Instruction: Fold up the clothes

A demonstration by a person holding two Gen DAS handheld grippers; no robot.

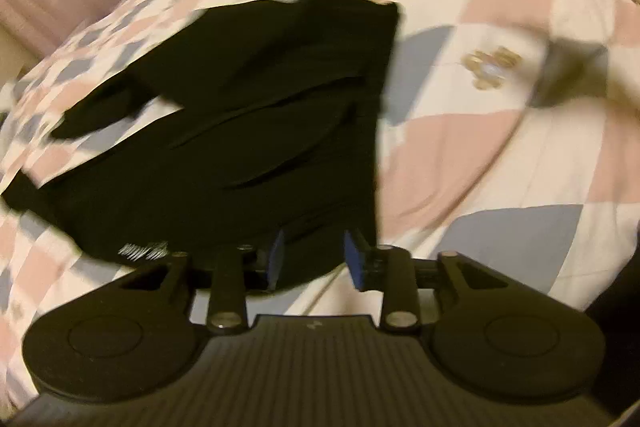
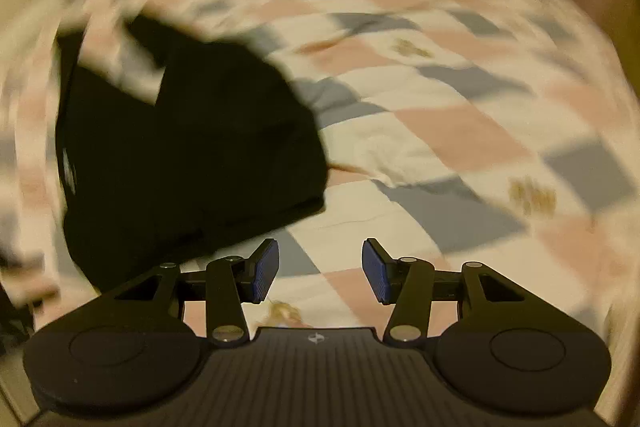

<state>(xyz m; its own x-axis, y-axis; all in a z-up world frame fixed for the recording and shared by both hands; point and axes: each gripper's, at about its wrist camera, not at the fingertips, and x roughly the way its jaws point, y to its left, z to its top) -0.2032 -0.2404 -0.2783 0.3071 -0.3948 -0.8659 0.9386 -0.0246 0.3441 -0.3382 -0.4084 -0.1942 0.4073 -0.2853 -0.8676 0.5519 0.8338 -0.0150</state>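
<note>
— Where do we see the black garment (image 1: 240,131)?

— Centre-left in the left wrist view, lying on the checked quilt (image 1: 500,155); its folds are lost in blur and darkness.

— And the left gripper (image 1: 314,259)?

— Fingers apart, the garment's near edge between them; we cannot tell whether they touch it.

— The right gripper (image 2: 320,269)?

— Spread wide over bare quilt, the garment at the left of that frame.

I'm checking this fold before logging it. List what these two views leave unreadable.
- White print on the black garment: left wrist view, too smeared by motion blur to read.
- Garment type: dark, folded on itself, no detail in either view.
- Left gripper: garment hem lies between its pads; contact unclear.
- Garment's left side: right wrist view, smeared by motion blur.
- Right gripper: open over the checkered quilt.
</note>
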